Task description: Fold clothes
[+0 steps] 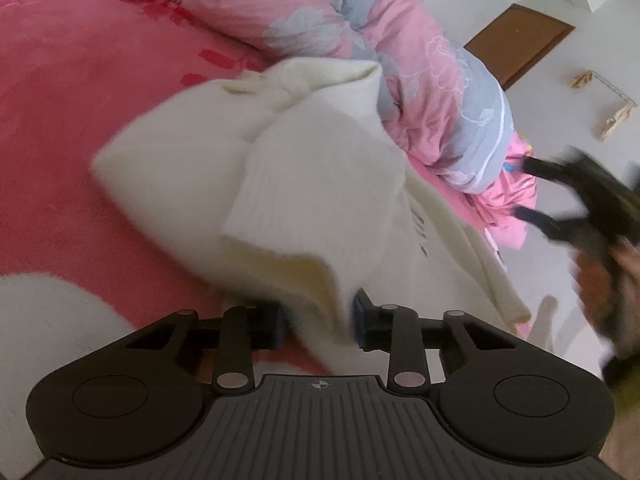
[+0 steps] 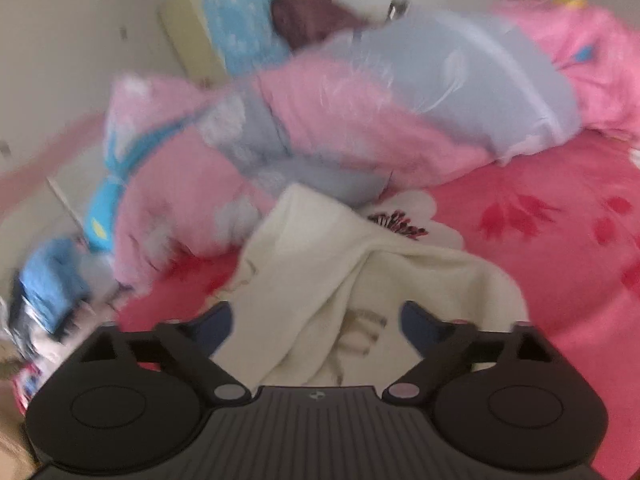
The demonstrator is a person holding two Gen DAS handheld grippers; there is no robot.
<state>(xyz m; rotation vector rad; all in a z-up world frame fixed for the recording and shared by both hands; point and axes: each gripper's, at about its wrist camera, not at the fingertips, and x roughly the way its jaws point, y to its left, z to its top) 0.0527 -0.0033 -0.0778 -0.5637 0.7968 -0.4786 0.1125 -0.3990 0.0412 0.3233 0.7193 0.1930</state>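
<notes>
A cream knit sweater [image 1: 288, 152] lies partly folded on the pink bed cover [image 1: 80, 120]. A flap of it rises toward my left gripper [image 1: 320, 324], whose jaws stand partly apart with the flap's edge between them; pink cover shows beside the left finger. My right gripper [image 1: 532, 192] is blurred at the right edge, open and clear of the sweater, with a hand [image 1: 616, 280] behind it. In the right wrist view the right gripper [image 2: 316, 320] hovers wide open over the rumpled sweater [image 2: 320, 260], with nothing between its fingers.
A bunched pink and grey floral quilt [image 1: 400, 60] lies along the far side of the bed, right behind the sweater. Blue clothing [image 2: 244, 28] and a blue item [image 2: 52, 280] sit beyond the quilt. A brown door [image 1: 520, 44] and white floor lie past the bed's edge.
</notes>
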